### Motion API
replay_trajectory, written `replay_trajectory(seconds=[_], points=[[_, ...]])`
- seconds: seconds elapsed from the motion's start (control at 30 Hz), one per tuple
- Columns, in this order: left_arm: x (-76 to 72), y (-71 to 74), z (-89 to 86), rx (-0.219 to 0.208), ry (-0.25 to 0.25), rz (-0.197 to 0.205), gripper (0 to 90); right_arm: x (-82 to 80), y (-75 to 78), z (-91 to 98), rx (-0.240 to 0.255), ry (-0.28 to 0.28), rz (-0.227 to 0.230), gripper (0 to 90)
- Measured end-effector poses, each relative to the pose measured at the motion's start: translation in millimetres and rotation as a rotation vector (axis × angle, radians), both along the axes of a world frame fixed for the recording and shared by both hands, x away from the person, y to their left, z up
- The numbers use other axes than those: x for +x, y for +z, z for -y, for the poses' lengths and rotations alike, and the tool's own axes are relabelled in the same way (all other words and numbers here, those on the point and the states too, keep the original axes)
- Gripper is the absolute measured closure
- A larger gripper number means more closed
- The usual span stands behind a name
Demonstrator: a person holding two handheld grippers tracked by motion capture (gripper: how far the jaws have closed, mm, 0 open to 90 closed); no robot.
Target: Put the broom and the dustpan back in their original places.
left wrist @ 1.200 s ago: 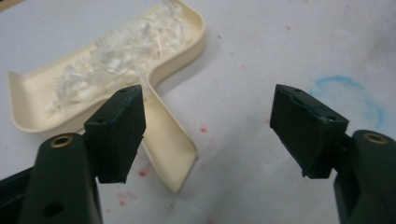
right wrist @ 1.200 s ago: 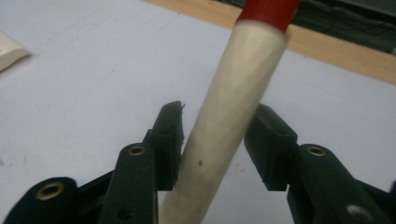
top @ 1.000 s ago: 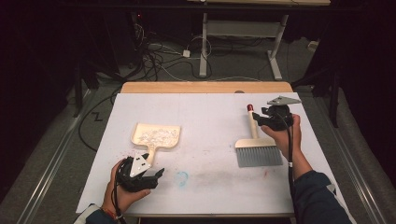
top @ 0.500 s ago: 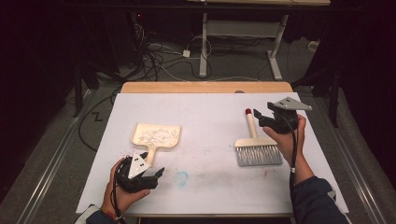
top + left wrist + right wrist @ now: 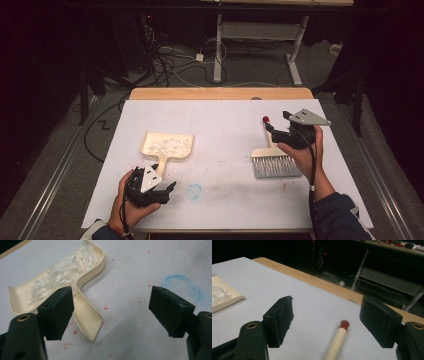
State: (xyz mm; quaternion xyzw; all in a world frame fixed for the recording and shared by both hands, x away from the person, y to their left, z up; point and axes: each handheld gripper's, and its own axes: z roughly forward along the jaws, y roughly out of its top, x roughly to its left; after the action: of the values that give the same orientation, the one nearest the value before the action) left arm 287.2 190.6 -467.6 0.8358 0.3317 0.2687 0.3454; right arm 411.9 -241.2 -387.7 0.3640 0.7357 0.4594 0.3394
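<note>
1. The dustpan [image 5: 166,145] lay flat on the white table [image 5: 225,120], left of centre, its tray heaped with white shreds [image 5: 65,271] and its short handle [image 5: 87,320] pointing back toward the person.
2. The left tool [image 5: 167,189] sat just behind that handle. Its jaws had just been opening and stood wide, with nothing between them; in the left gripper view the handle's end lay beside the left jaw, not inside the gap.
3. The brush [image 5: 272,155] lay on the right half of the table, well apart from the dustpan, bristles [image 5: 276,166] toward the person and its red-tipped handle [image 5: 338,338] pointing away.
4. The right tool [image 5: 274,131] hovered at the brush handle. Its jaws had also just been opening, and the handle lay on the table below the gap, free of both pads.
5. The pan looked like thin, stiff plastic, light but probably slick, and its load was loose. The flat handle seemed the place to grip, near where it meets the tray, and the pan would need to stay level or the shreds might slide out.
6. The brush looked light and rigid along its pale wooden handle; the mid-handle seemed the surest hold, since the bristles would give under pressure.
7. Faint red specks [image 5: 106,308] and a blue ring mark [image 5: 194,190] stained the table near the left tool.
</note>
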Motion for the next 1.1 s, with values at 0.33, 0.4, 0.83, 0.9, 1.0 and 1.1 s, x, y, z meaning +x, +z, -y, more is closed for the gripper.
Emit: replay_trajectory(seconds=[0.33, 0.4, 0.83, 0.9, 1.0, 1.1], points=[[-1.1, 1.3, -0.5, 0.005, -0.007, 0.008, 17.5, -8.7, 4.8, -6.0, -0.031, 0.014, 0.03, 23.6], [-0.9, 1.0, -0.3, 0.006, -0.009, 0.007, 17.6, -11.5, 6.9, -7.7, -0.048, 0.019, 0.033, 23.7], [-1.1, -0.4, 1.6, 0.016, -0.02, 0.003, 17.5, -28.7, 14.6, -12.0, -0.082, 0.062, 0.053, 23.0], [-1.1, -0.4, 1.6, 0.016, -0.02, 0.004, 17.5, -30.8, 15.7, -11.1, -0.083, 0.072, 0.056, 22.8], [-1.3, -0.2, 1.8, 0.019, -0.02, 0.008, 17.5, -34.1, 16.8, -9.2, -0.079, 0.077, 0.05, 22.6], [-1.4, 0.0, 1.7, 0.016, -0.02, 0.013, 17.6, -37.9, 18.2, -8.1, -0.088, 0.076, 0.057, 22.5]])
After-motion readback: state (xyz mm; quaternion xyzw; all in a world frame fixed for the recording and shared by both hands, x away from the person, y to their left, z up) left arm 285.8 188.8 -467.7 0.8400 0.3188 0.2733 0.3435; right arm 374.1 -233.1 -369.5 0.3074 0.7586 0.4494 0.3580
